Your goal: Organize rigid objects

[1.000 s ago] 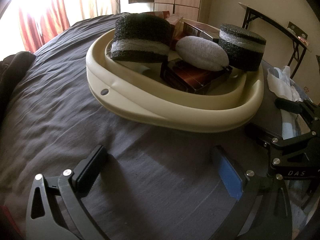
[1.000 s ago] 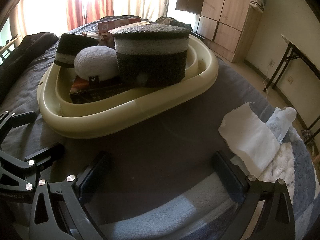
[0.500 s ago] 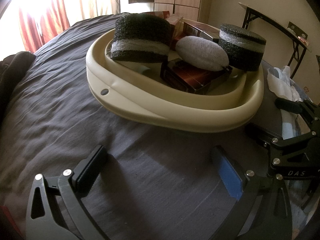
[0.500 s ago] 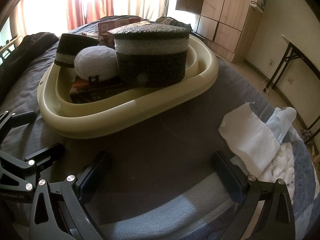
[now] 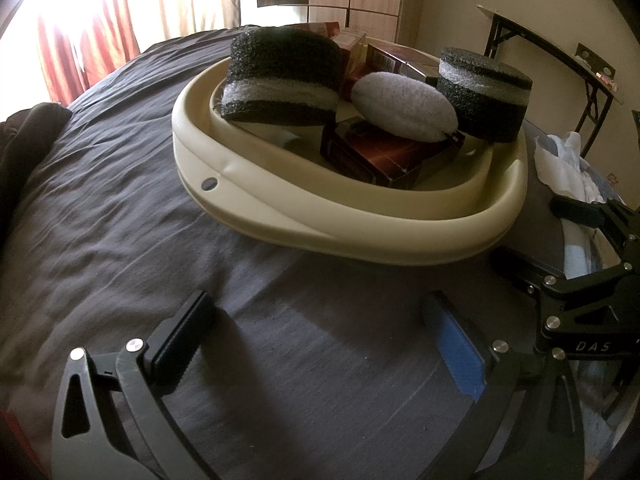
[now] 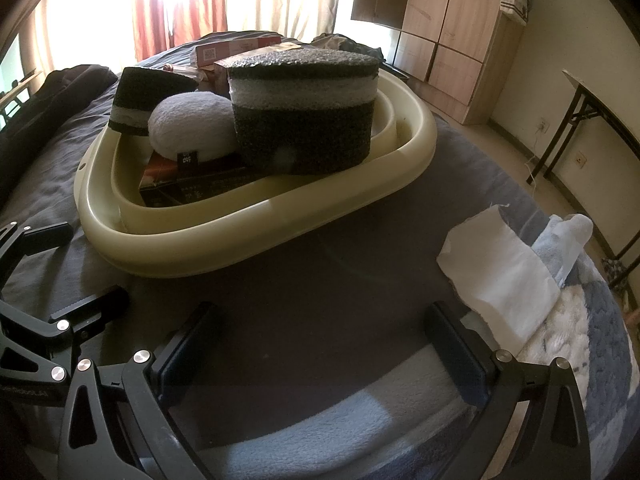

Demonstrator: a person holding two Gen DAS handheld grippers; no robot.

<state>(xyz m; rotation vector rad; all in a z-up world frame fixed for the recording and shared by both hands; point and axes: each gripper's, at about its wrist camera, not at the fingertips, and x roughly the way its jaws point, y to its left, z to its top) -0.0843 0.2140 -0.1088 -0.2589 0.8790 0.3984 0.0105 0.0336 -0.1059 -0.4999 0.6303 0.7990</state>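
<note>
Left wrist view: nothing differs from 1 second ago. The left gripper (image 5: 320, 336) hangs over the dark sheet (image 5: 120, 208) just short of the basin (image 5: 360, 236), jaws spread wide and holding nothing. The cream basin holds 2 black-and-white foam blocks, one at its far left (image 5: 280, 76) and a round one at its right (image 5: 484, 92), with a white pad (image 5: 404, 106) between them lying on a brown box (image 5: 372, 152). Right of the basin, the right gripper (image 5: 532, 240) shows, also wide open and empty. Red curtains (image 5: 80, 52) hang behind the basin, a folding table (image 5: 560, 56) to its right.

Right wrist view: again unchanged. The right gripper (image 6: 324, 340) sits near the basin (image 6: 256, 228), jaws wide apart, empty. The round foam block (image 6: 304, 116) is nearest, the pad (image 6: 192, 128) and other block (image 6: 144, 96) left of it. A white cloth (image 6: 500, 280) lies right of the basin on a blue blanket (image 6: 580, 340); a wardrobe (image 6: 452, 32) stands beyond.
</note>
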